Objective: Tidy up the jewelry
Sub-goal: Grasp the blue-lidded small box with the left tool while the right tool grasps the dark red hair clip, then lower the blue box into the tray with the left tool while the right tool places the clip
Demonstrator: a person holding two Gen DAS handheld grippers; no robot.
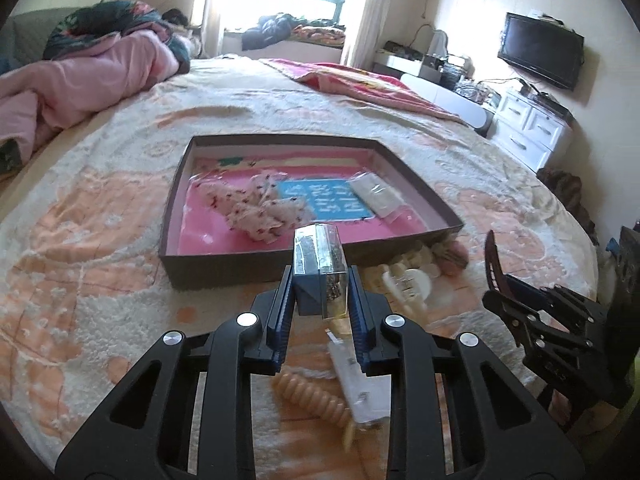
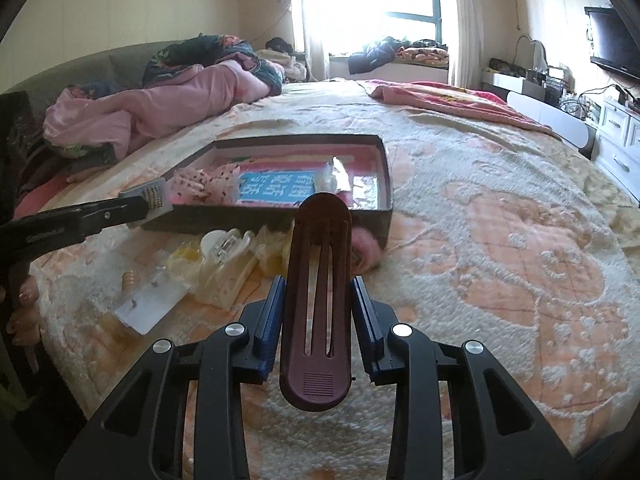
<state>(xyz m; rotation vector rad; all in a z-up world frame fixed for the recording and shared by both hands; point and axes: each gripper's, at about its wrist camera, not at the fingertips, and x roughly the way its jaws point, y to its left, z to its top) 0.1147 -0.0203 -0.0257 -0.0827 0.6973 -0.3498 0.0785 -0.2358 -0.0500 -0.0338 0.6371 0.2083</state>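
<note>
While both grippers hang above a bed covered by a peach-and-cream bedspread [image 2: 500,240], each is seen clamped on an item. A small clear plastic box [image 1: 320,268] with a blue insert and tiny beads or studs inside is pinched between the blue pads of the left gripper [image 1: 320,284], and it is held just short of the near wall of a shallow dark cardboard tray [image 1: 224,270]. A long maroon hair clip [image 2: 316,312] is gripped upright between the pads of the right gripper [image 2: 318,300]. Inside the tray, which has a pink floor, a spotted fabric hair bow [image 1: 260,208], a blue printed card [image 1: 328,200] and a clear packet [image 1: 376,194] are laid. Just beside the tray's near wall, a cream claw clip [image 2: 224,256], a beige spiral hair tie [image 1: 308,400] and a white earring card [image 2: 148,304] are scattered on the bedspread.
</note>
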